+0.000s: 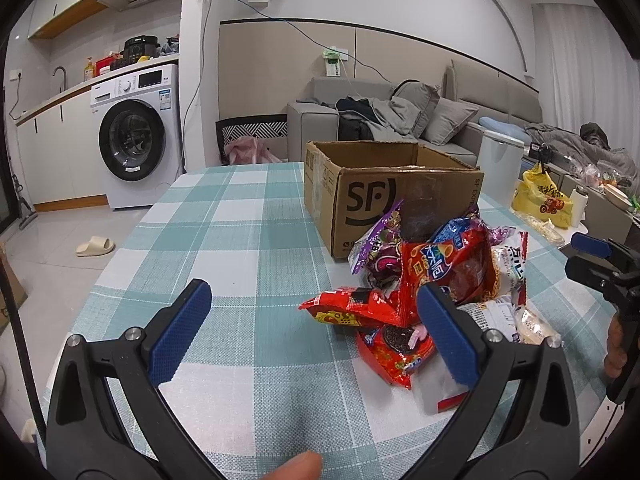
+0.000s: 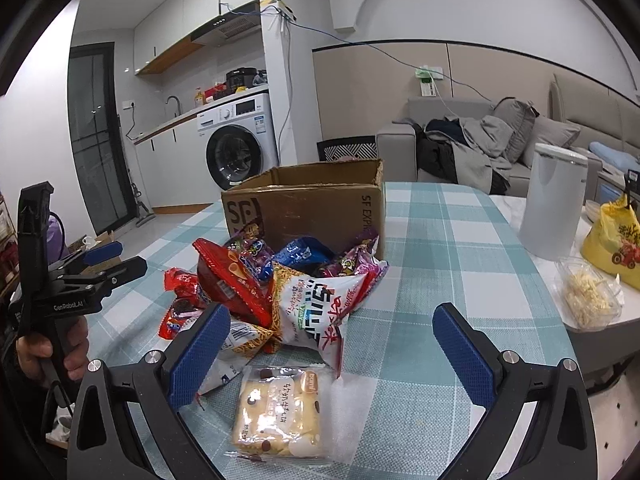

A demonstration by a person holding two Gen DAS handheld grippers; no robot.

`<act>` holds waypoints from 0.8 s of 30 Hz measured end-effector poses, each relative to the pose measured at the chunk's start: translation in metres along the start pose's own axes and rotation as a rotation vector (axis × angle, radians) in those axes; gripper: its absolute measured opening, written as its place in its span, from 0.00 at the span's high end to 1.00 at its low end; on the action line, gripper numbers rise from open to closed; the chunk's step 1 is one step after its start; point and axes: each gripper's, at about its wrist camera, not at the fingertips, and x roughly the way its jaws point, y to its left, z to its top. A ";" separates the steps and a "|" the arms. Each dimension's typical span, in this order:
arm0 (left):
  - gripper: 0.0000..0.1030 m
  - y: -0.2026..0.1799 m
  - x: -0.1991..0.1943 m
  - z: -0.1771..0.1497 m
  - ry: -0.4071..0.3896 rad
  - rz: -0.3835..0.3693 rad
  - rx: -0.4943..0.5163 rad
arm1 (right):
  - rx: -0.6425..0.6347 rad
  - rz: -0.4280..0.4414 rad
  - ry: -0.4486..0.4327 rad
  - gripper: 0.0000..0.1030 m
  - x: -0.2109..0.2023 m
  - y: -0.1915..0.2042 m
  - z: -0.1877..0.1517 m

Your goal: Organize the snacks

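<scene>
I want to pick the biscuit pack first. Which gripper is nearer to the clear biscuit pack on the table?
Right. The right gripper hangs open just above the biscuit pack, which lies between its fingers. The left gripper is open on the far side of the snack pile.

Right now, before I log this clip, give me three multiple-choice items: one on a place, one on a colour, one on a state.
1. Where does the snack pile lie?
A. in front of the cardboard box
B. inside the box
C. on the sofa

2. What colour is the tablecloth?
A. plain red
B. teal and white checks
C. black

3. How stands the right hand-held gripper?
A. shut on a packet
B. open, holding nothing
C. out of view

Answers:
1 A, the packets are heaped on the table against the box's front.
2 B, checks show in both views.
3 B, its blue pads stand wide apart, with the biscuit packet lying untouched between them.
</scene>
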 end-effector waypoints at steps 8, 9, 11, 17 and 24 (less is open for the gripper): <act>0.01 -0.003 0.008 -0.001 0.028 -0.024 0.003 | -0.009 -0.025 0.074 0.00 0.012 0.001 0.002; 0.01 -0.005 0.008 -0.002 0.029 -0.026 0.008 | -0.011 -0.023 0.081 0.00 0.012 0.002 0.002; 0.01 -0.008 0.009 -0.002 0.039 -0.024 0.019 | -0.017 -0.029 0.088 0.00 0.012 0.003 0.001; 0.01 -0.010 0.013 -0.002 0.062 -0.057 0.016 | -0.002 -0.016 0.124 0.00 0.016 0.005 -0.001; 0.01 -0.017 0.015 -0.003 0.074 -0.083 0.042 | 0.010 -0.009 0.163 0.00 0.019 0.005 -0.004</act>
